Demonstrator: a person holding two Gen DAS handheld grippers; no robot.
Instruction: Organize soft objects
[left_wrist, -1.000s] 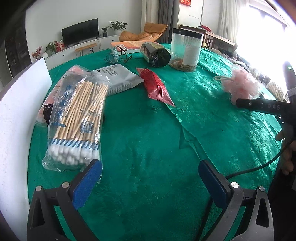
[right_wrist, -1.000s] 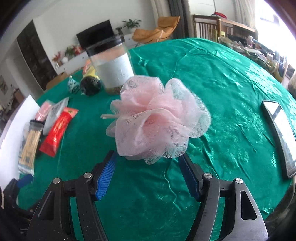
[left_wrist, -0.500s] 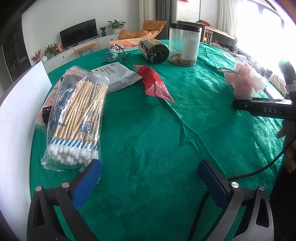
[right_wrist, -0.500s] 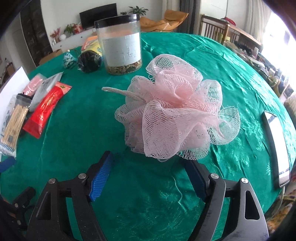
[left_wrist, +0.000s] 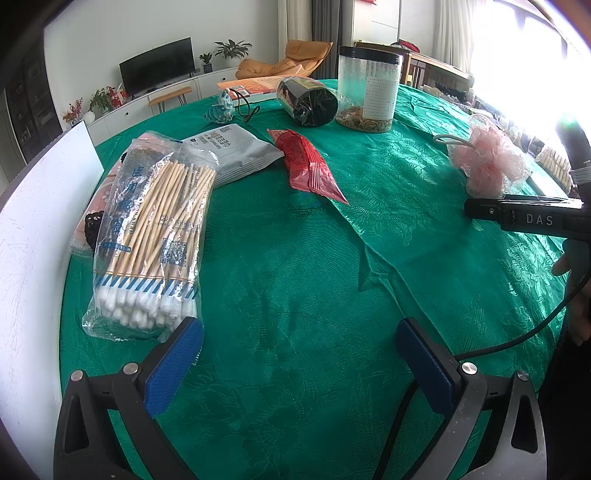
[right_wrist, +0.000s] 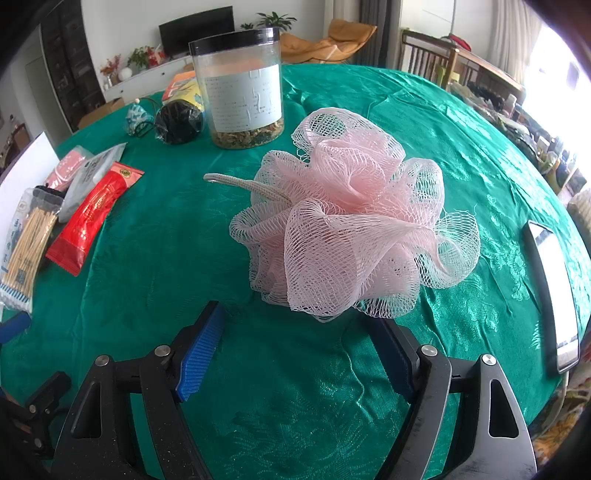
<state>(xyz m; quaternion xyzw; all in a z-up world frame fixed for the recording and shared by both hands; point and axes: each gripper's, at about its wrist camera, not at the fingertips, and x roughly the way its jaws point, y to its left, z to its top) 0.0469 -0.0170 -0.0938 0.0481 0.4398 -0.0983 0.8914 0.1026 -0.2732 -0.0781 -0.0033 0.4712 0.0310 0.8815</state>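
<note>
The right gripper (right_wrist: 295, 350) has closed in on the pink loofah (right_wrist: 351, 218), which now fills the centre of its view, jaws spread wide and not yet touching it, so a grab looks close. The left gripper (left_wrist: 299, 354) stays open and empty low in its frame, beside the swab pack (left_wrist: 151, 236), unchanged from before.

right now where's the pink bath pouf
The pink bath pouf lies on the green tablecloth just ahead of the open right gripper, with the clear jar behind it and a phone to its right.
</note>
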